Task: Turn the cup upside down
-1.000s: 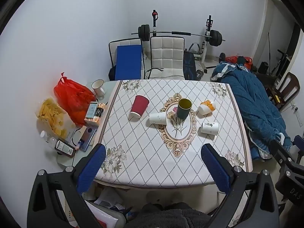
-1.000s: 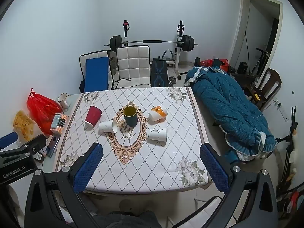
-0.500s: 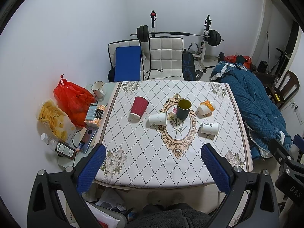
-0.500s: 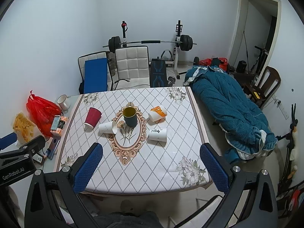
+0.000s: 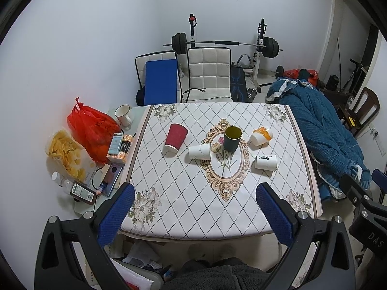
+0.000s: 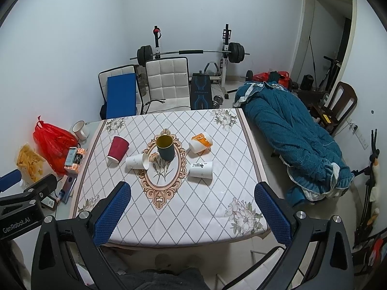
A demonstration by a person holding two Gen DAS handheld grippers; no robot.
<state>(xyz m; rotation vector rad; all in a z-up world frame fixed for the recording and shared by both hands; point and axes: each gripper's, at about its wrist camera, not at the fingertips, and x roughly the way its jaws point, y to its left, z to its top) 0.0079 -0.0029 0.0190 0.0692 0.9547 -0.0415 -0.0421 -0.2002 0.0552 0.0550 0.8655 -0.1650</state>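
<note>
- Left gripper (image 5: 194, 211): jaws spread wide, blue pads (image 5: 117, 213) empty, held above the near edge of the table (image 5: 217, 227) and well apart from every cup.
- Right gripper (image 6: 192, 211): jaws likewise spread wide, nothing between the pads (image 6: 271, 213); it hangs over the near table edge, clear of all objects.
- Each gripper's body appears at the margin of the other's view: the left one at the left edge of the right wrist view, the right one at the right edge of the left wrist view.
- Green cup (image 5: 232, 138) (image 6: 164, 148): upright, mouth up, on the oval medallion at the centre of the tablecloth (image 5: 183, 193).
- White cup (image 5: 199, 151) (image 6: 137, 162): on its side just left of the green cup, mouth toward it.
- Red cup (image 5: 175, 138) (image 6: 117, 148): mouth down, tilted, farther left.
- Orange cup (image 5: 261, 135) (image 6: 200, 142): white with orange print, on its side to the right of the green cup.
- Printed cup (image 5: 265, 162) (image 6: 200, 169): white with dark lettering, on its side, nearer than the orange cup.
- Mug (image 5: 123, 114): beyond the cloth's far left corner.
- Red bag (image 5: 92, 128): left of the table, next to a bag of chips (image 5: 67, 154).
- Chairs (image 5: 209, 72) and barbell rack (image 5: 225, 44): behind the table.
- Blue quilt (image 6: 297, 135): to the right of the table.
</note>
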